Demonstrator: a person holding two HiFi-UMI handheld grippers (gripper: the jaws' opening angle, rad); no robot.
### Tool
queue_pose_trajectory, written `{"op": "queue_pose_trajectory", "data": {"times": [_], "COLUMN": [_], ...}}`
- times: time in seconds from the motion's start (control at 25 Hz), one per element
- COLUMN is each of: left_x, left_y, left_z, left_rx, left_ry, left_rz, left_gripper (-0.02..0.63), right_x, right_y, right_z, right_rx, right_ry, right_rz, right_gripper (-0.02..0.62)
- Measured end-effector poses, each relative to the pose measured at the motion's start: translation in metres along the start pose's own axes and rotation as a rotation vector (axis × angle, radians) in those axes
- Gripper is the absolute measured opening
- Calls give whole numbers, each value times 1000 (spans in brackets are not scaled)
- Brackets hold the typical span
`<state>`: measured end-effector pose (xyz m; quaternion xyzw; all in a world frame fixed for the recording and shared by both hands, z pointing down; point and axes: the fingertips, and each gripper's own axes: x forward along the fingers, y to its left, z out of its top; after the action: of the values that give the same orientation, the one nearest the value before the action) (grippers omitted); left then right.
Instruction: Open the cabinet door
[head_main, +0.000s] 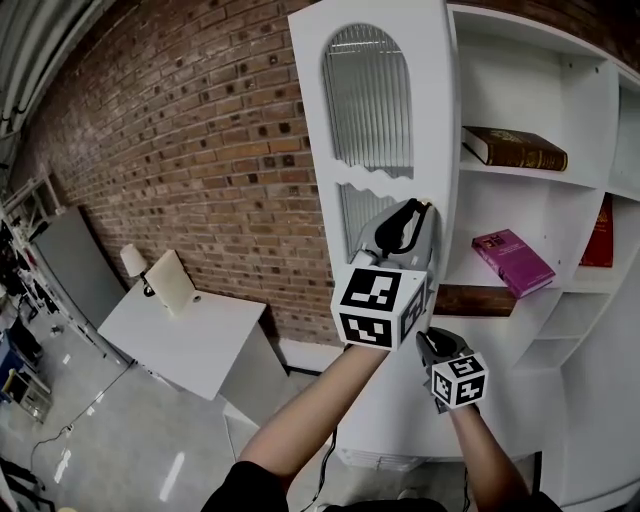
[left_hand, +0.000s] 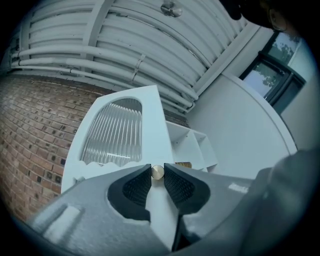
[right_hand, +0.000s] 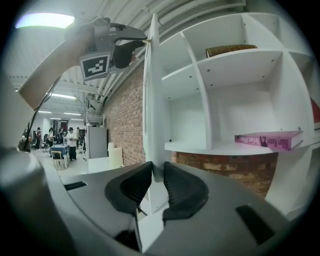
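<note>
Two grippers hold the white door (head_main: 380, 150), which stands swung out from the cabinet (head_main: 600, 100), its thin free edge toward you; your left gripper (left_hand: 157, 176) has its fingers (left_hand: 137, 186) clenched on the single brass knob (left_hand: 157, 171); your right gripper (right_hand: 156, 167) grips that edge lower down; open room lies left of the door, up to the brick wall (head_main: 200, 150); three books sit on the shelves (head_main: 520, 172): a brown book (head_main: 515, 148), a pink book (head_main: 512, 262), a red book (head_main: 600, 235).
</note>
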<state>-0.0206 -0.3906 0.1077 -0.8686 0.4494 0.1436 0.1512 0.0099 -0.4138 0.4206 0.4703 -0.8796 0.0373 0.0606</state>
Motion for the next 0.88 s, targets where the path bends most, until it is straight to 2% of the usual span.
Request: {"op": "queue_pose_trajectory", "data": {"times": [0.32,0.68,0.88], "left_x": [-27,-58,-76], "left_y": [8,21,31], "left_z": [9,21,28], "left_rx": [-61,-80,-93], "left_ry": [-23,-48,-42], "left_rz": [-50,-77,-114], "left_gripper": [84,84,84], "right_x": [-8,-13,-13], "right_y": [30,68,91], "right_z": [-2,-1,-1], "right_rx": [6,0,12], "right_ry": [12,24,-2], "right_rz": [-28,-48,-51], "right_gripper": [71,66,66]}}
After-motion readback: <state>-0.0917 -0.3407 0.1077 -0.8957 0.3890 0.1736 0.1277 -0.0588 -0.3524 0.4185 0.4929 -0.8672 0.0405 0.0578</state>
